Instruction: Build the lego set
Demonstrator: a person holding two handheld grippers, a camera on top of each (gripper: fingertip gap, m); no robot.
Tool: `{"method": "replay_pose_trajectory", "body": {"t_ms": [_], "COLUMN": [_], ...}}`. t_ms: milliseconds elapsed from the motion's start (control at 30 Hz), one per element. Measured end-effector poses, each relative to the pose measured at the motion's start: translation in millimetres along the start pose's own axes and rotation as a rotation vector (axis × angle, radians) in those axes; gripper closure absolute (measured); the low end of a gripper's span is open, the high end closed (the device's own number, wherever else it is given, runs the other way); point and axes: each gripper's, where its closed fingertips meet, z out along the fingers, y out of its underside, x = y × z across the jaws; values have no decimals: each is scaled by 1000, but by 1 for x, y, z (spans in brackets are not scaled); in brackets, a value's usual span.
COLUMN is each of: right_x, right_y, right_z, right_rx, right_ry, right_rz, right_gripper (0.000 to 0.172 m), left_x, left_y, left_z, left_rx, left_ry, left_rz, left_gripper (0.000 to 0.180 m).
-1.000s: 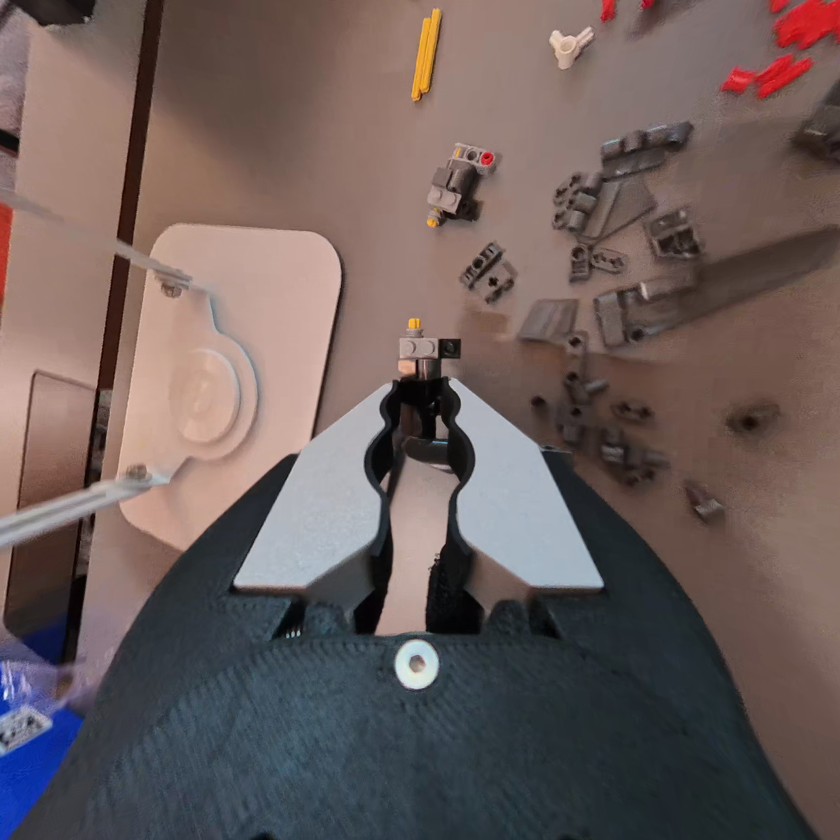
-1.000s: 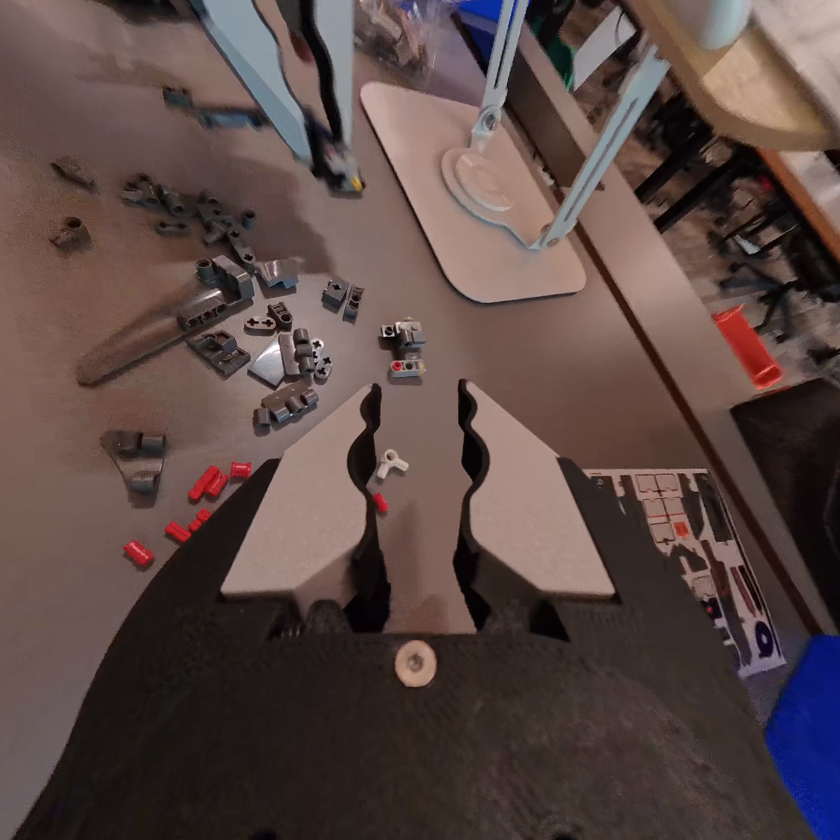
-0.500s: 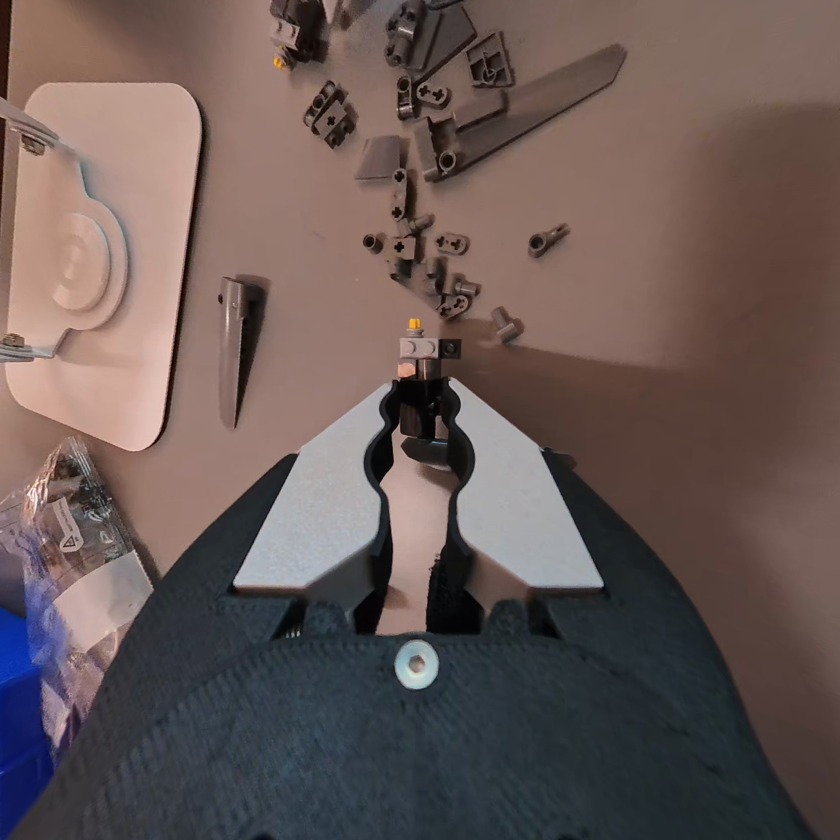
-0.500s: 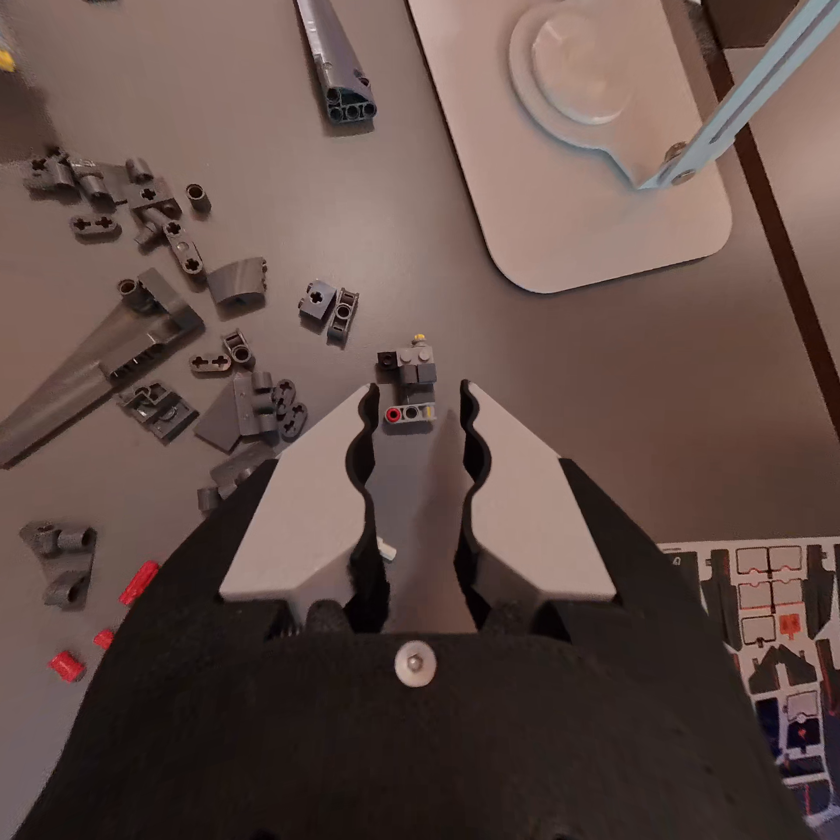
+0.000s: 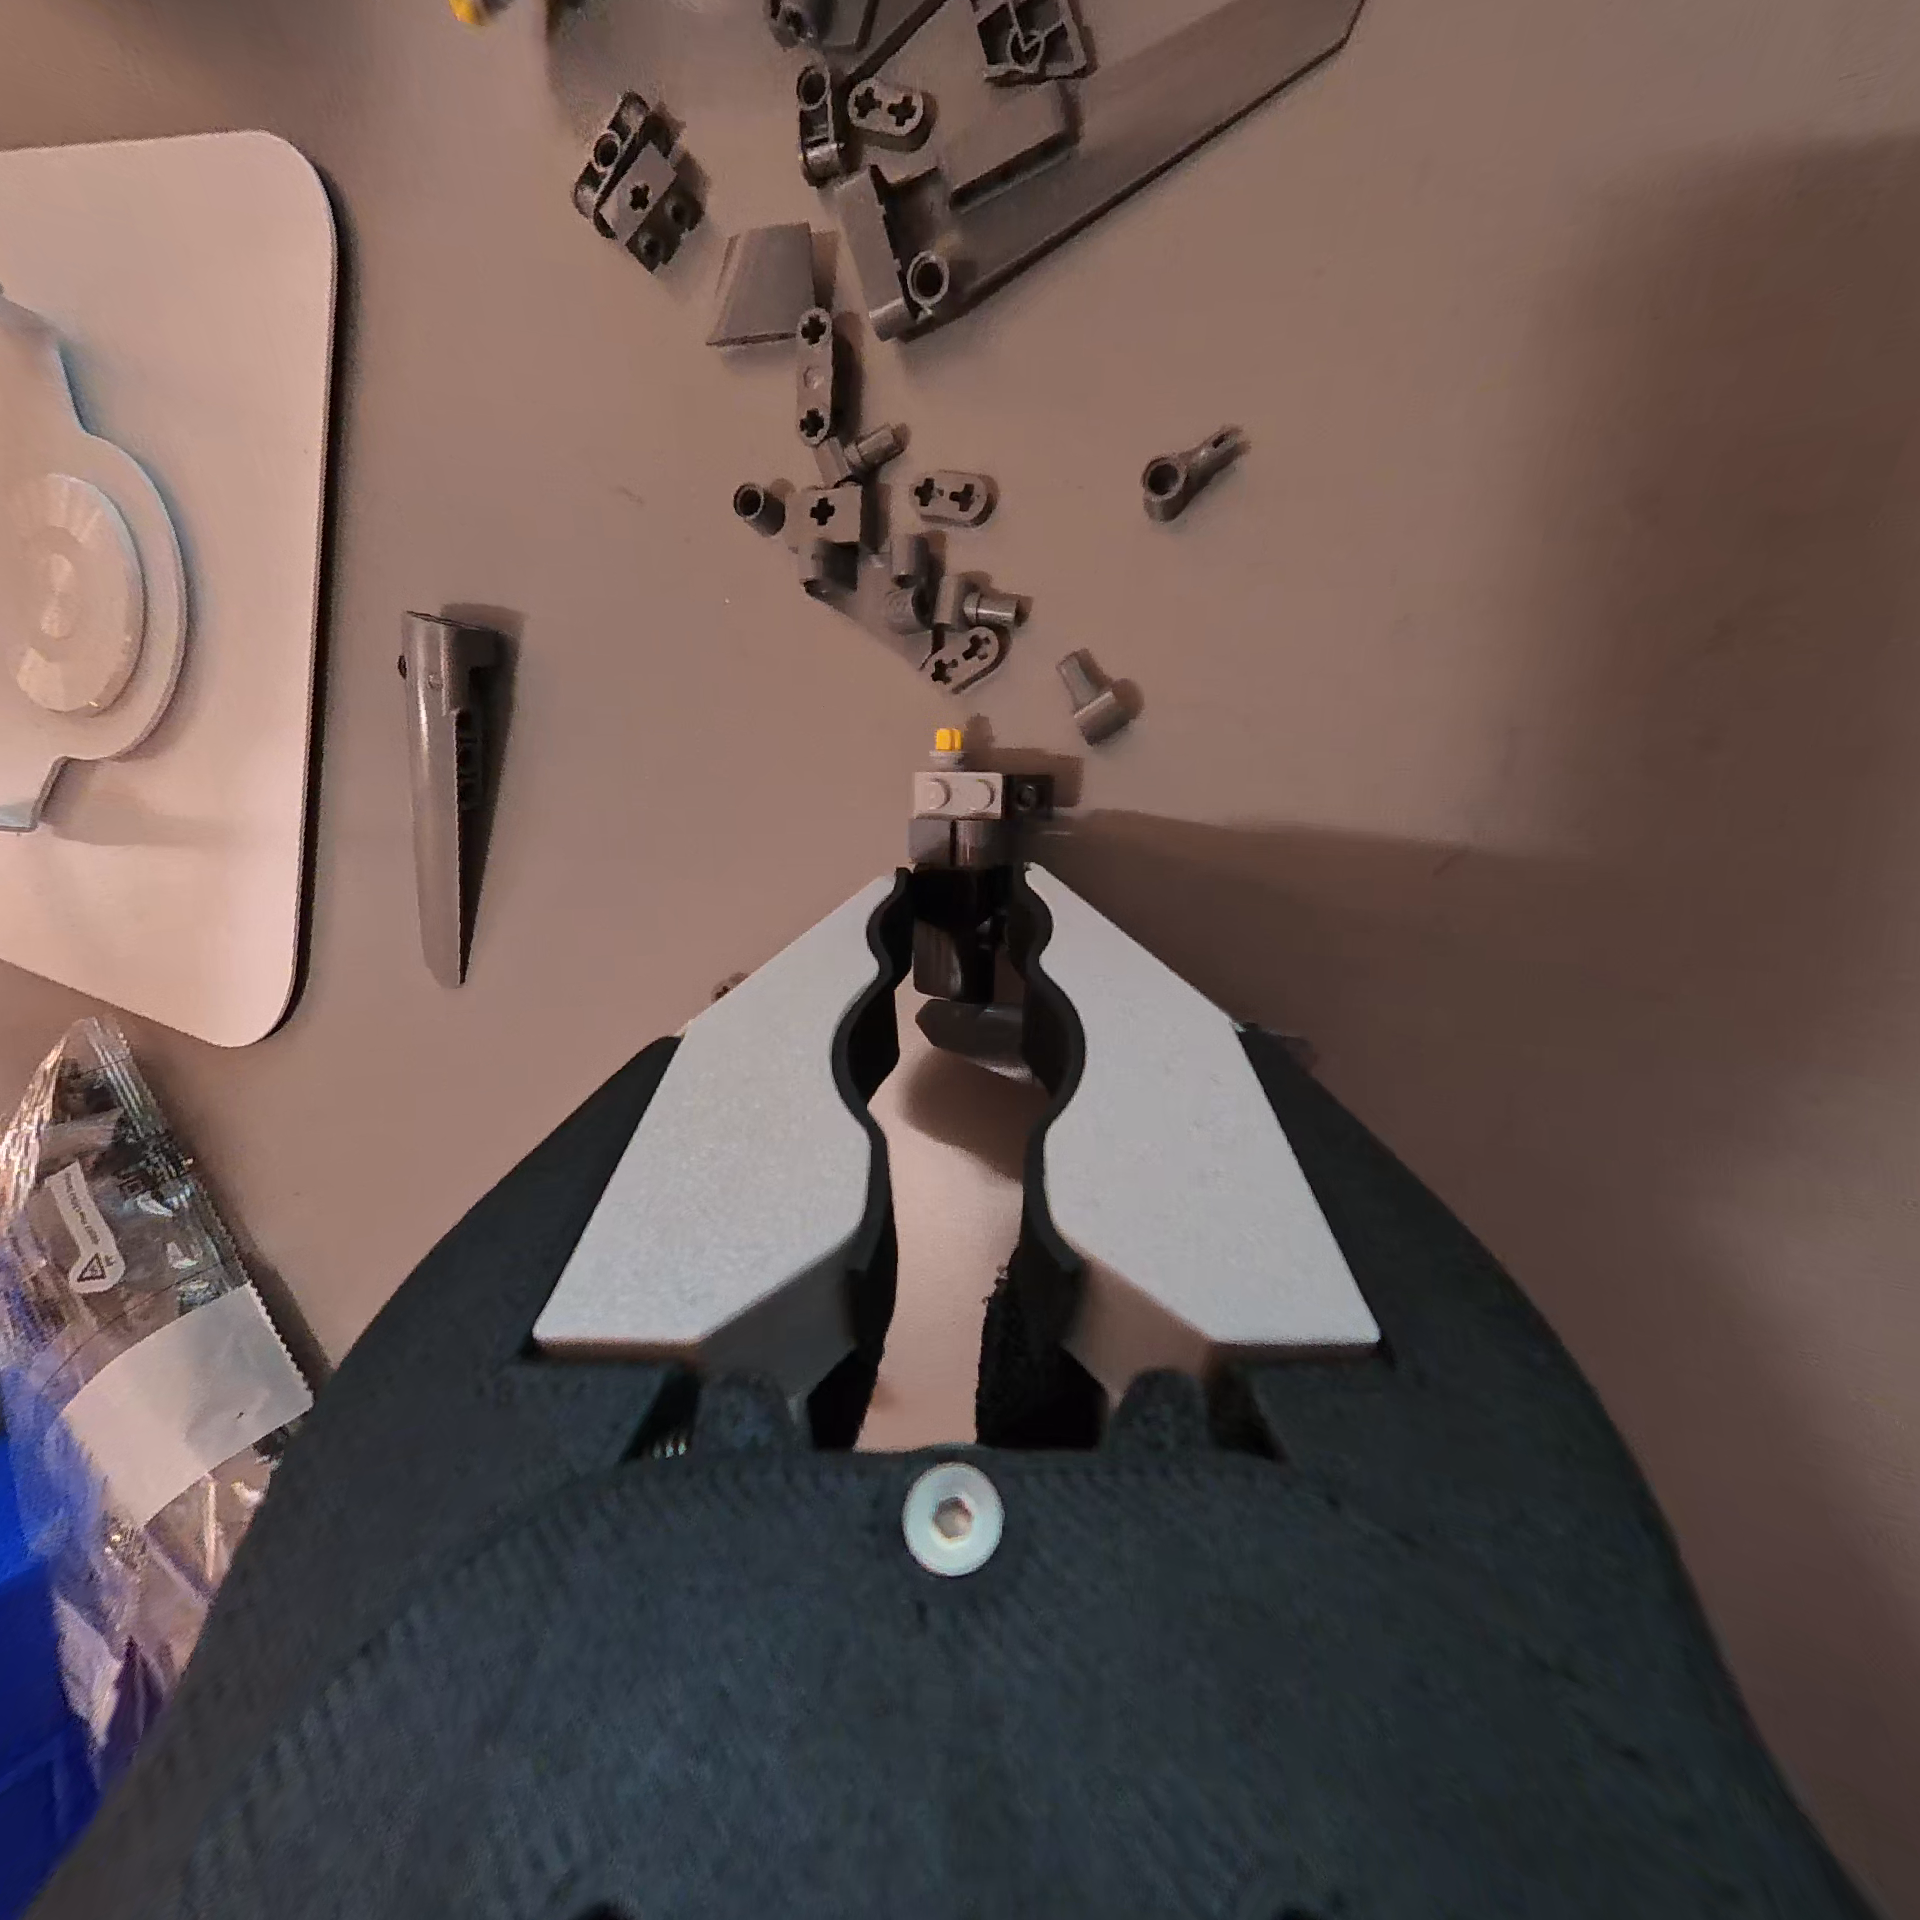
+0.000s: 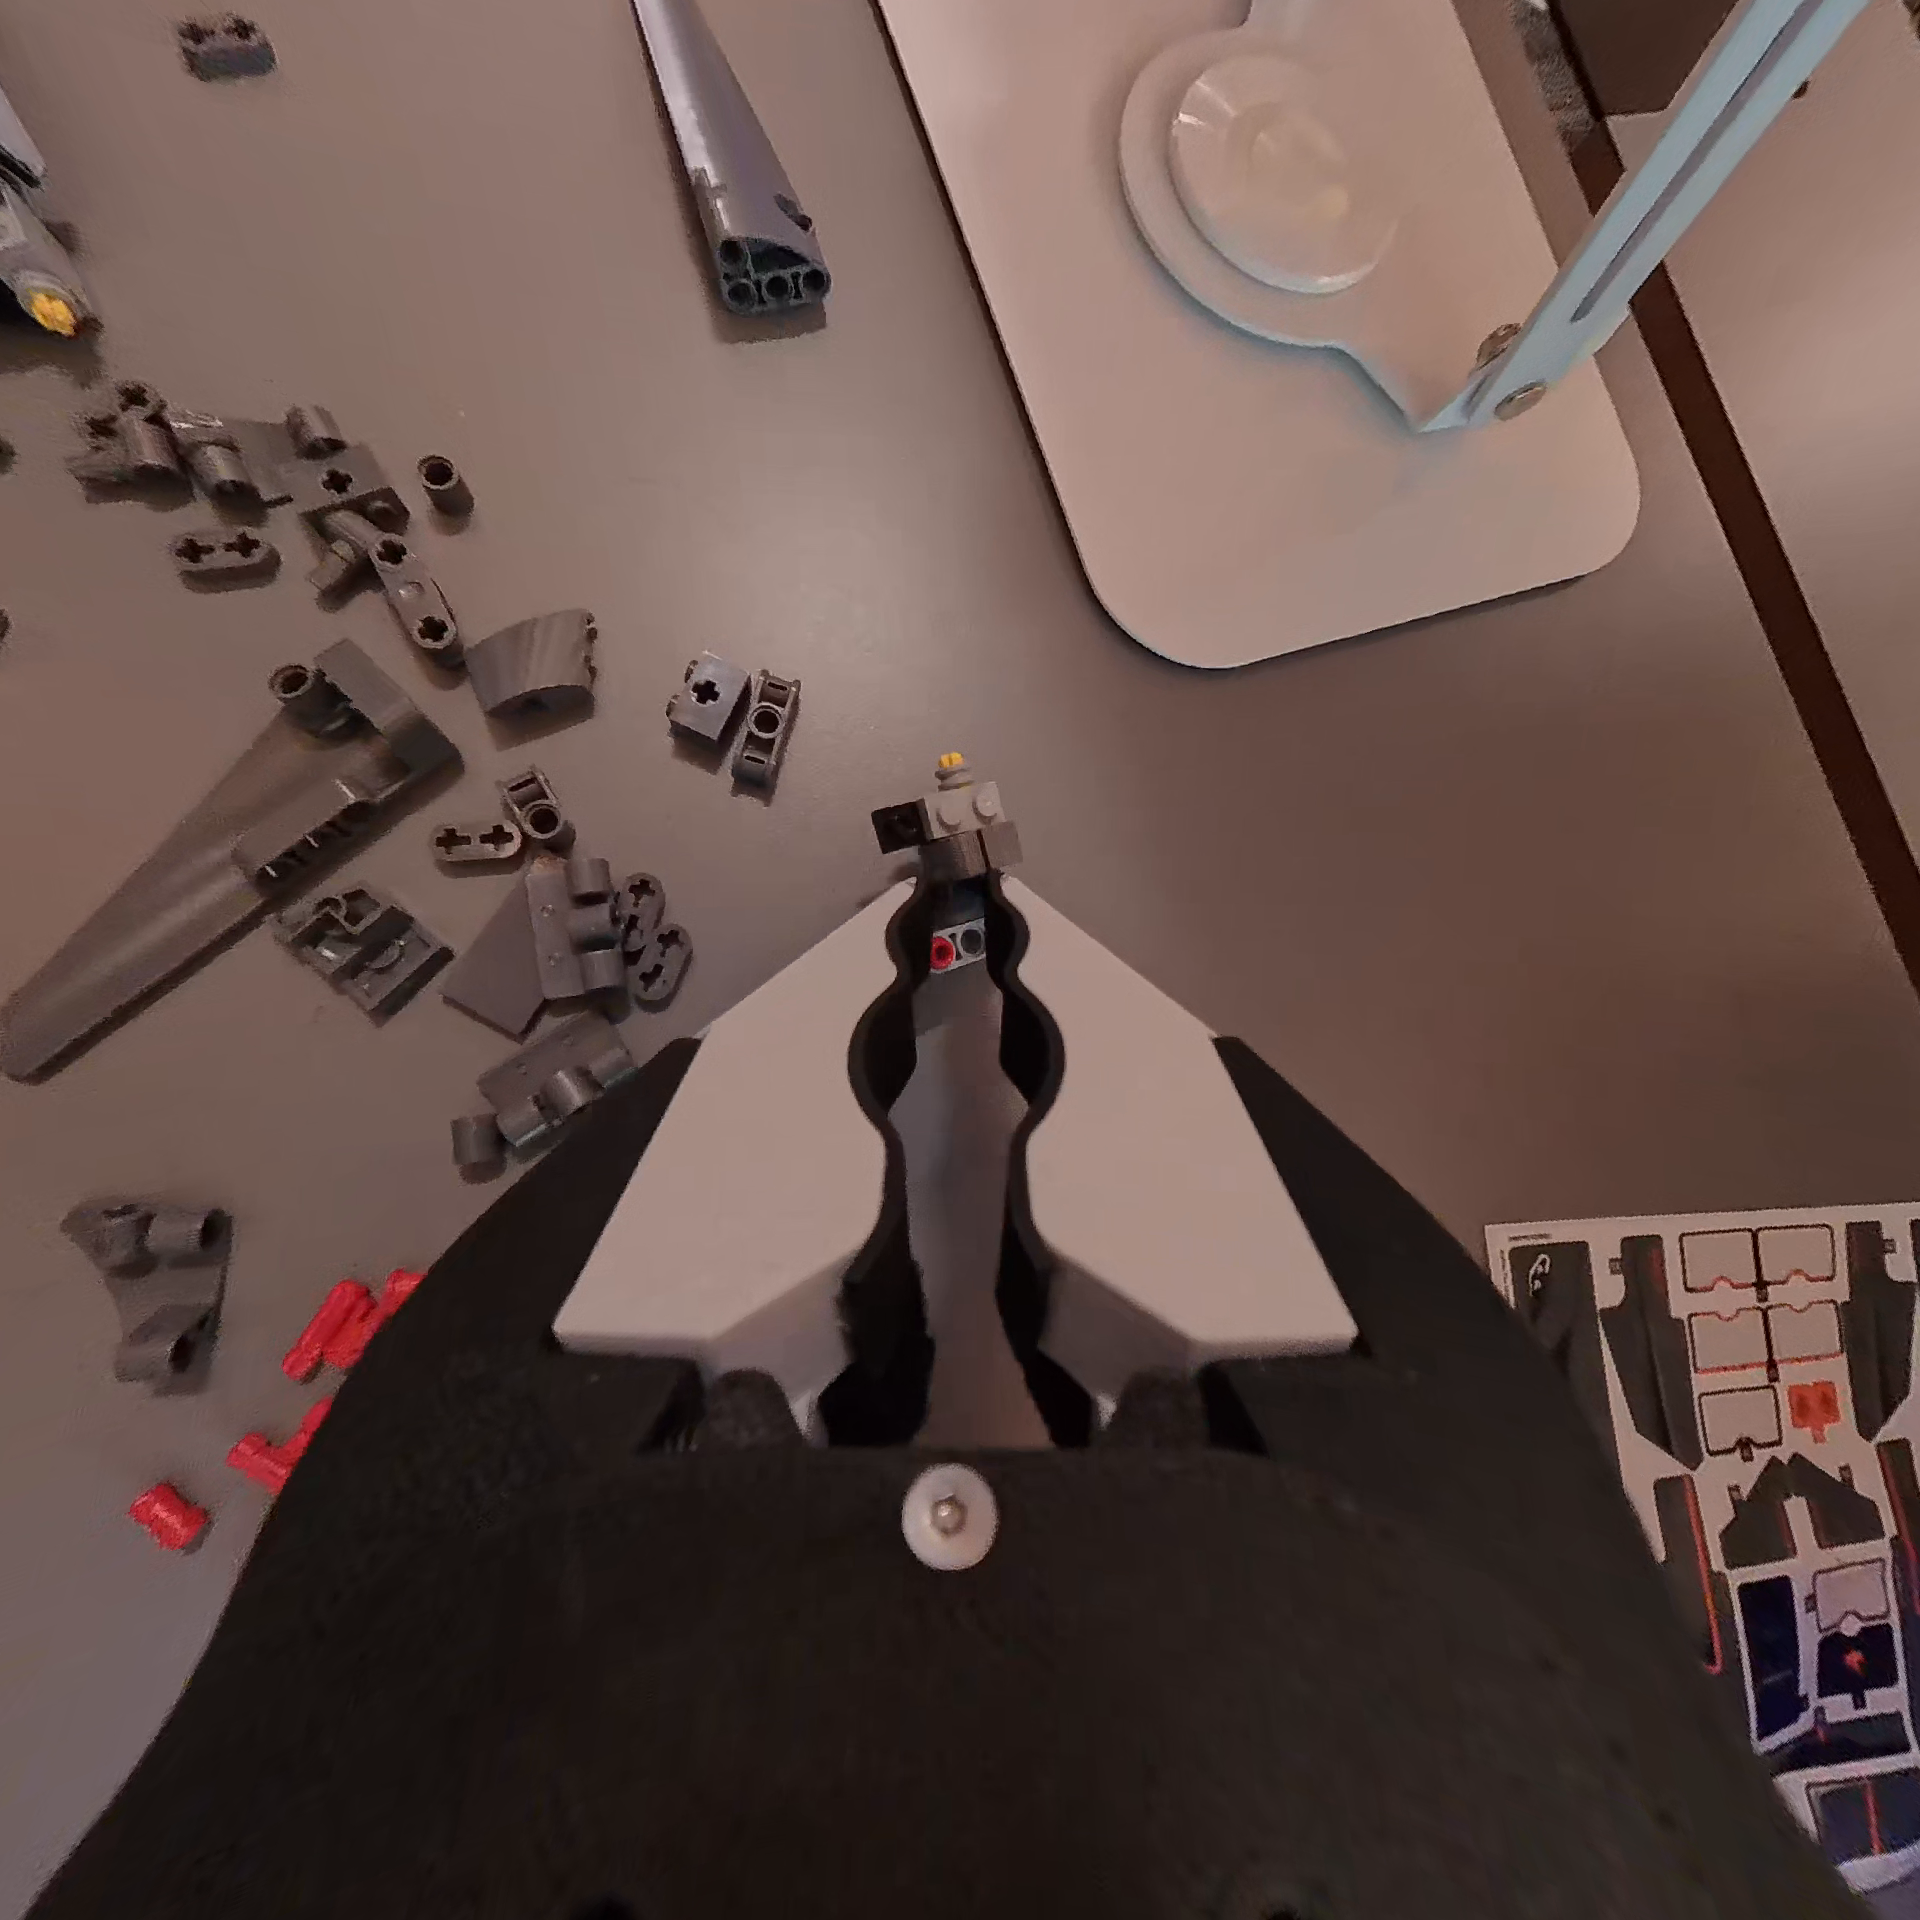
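My left gripper (image 5: 961,883) is shut on a small grey brick assembly (image 5: 961,800) with a yellow pin on top, and holds it above the brown table (image 5: 1455,520). The left gripper's tips also show in the right wrist view (image 6: 31,260) at the far left. My right gripper (image 6: 956,894) is low over the table and shut on a second small grey assembly (image 6: 951,826). This one has a yellow pin at its far end and a red pin (image 6: 943,950) between the pads. Its far end sticks out past the fingertips.
Loose dark grey pieces (image 6: 561,935) lie left of the right gripper and ahead of the left gripper (image 5: 894,540). Also here are a long tapered grey panel (image 6: 727,156), a white lamp base (image 6: 1351,468), red pins (image 6: 332,1340), a sticker sheet (image 6: 1714,1455) and a plastic bag (image 5: 104,1299). Some 20 centimetres of space lies between my two pairs of fingers.
My right gripper moved forward over the assembly with the red pin and closed on it. My left gripper drew back across the table, still holding its assembly.
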Motion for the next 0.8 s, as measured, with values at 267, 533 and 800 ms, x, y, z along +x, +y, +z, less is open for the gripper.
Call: {"method": "replay_pose_trajectory", "body": {"t_ms": [267, 533, 800], "right_x": [-16, -61, -54], "right_y": [-8, -30, -8], "right_z": [-16, -38, -56], "right_rx": [26, 80, 27], "right_ry": [-7, -35, 28], "right_rz": [-24, -60, -38], "right_gripper": [167, 172, 157], "left_x": [10, 12, 15], "left_y": [2, 6, 10], "left_z": [-5, -9, -13], "left_rx": [25, 58, 94], "left_ry": [-17, -43, -48], "left_rz": [48, 67, 67], "left_gripper": [164, 162, 161]}}
